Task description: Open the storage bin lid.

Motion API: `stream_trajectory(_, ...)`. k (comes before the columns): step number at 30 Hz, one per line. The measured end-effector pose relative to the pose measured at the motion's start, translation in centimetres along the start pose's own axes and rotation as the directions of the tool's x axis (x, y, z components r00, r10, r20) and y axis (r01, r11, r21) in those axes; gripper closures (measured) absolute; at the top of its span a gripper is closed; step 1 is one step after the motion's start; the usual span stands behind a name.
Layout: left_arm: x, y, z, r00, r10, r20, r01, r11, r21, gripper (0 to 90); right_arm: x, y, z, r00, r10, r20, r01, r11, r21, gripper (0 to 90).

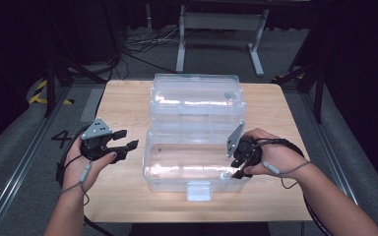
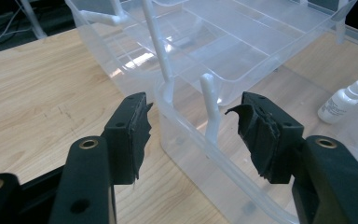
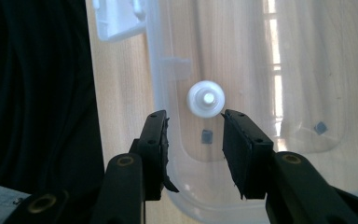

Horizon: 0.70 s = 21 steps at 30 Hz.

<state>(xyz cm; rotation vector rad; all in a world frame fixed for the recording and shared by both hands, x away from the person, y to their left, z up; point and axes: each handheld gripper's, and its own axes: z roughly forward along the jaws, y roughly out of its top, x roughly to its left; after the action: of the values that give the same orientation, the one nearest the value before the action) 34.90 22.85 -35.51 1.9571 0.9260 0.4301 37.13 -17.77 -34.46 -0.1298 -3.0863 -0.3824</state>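
Hovering right gripper (image 3: pixel 193 116) jaws apart over bottle (image 3: pixel 206 98) | left gripper (image 2: pixel 193 123) jaws wide, empty

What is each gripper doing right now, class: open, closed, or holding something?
Left gripper: open, holding nothing, beside the clear box.
Right gripper: open, holding nothing, above the small white bottle.

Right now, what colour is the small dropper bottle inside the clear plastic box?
White, the small dropper bottle with a white cap; the left gripper view shows it best.
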Motion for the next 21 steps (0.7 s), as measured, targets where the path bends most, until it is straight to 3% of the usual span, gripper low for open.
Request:
stream_trajectory(6,0.2,0.5,0.3,1.0000,0.004,-0.006,-0.004,0.9998,-0.020,45.2,0.8,-1.1,0.3,0.9999,0.015,-0.007,-0.015,1.000,-0.006,60.0)
stream_trajectory(10,0.2,1.0,0.4,0.9996,0.027,-0.007,-0.027,0.9994,0.021,45.6,0.9,-1.4,1.0,1.0000,0.007,0.004,-0.007,1.000,0.013,60.9)
stream_trajectory(12,0.1,1.2,0.5,0.9990,0.042,0.015,-0.041,0.9988,-0.026,43.4,0.9,-1.5,1.5,0.9999,0.008,0.006,-0.008,1.000,0.014,63.6)
stream_trajectory(14,0.2,1.4,0.6,0.9992,0.036,0.017,-0.036,0.9987,-0.036,37.5,0.9,-1.6,2.0,1.0000,0.000,0.007,0.000,1.000,0.027,66.5)
stream_trajectory(17,0.2,1.8,0.6,0.9986,0.041,0.032,-0.042,0.9991,0.011,42.0,1.0,-1.7,2.7,1.0000,-0.002,0.006,0.002,0.999,0.037,69.2)
stream_trajectory(19,0.0,2.0,0.7,0.9987,0.047,0.019,-0.048,0.9976,0.049,43.5,1.0,-1.8,3.0,0.9999,-0.005,0.009,0.004,0.999,0.041,70.9)
stream_trajectory(21,0.0,2.2,0.9,0.9996,0.020,0.021,-0.020,0.9994,0.027,38.5,1.2,-1.8,3.5,0.9999,-0.006,0.011,0.006,0.999,0.045,72.5)
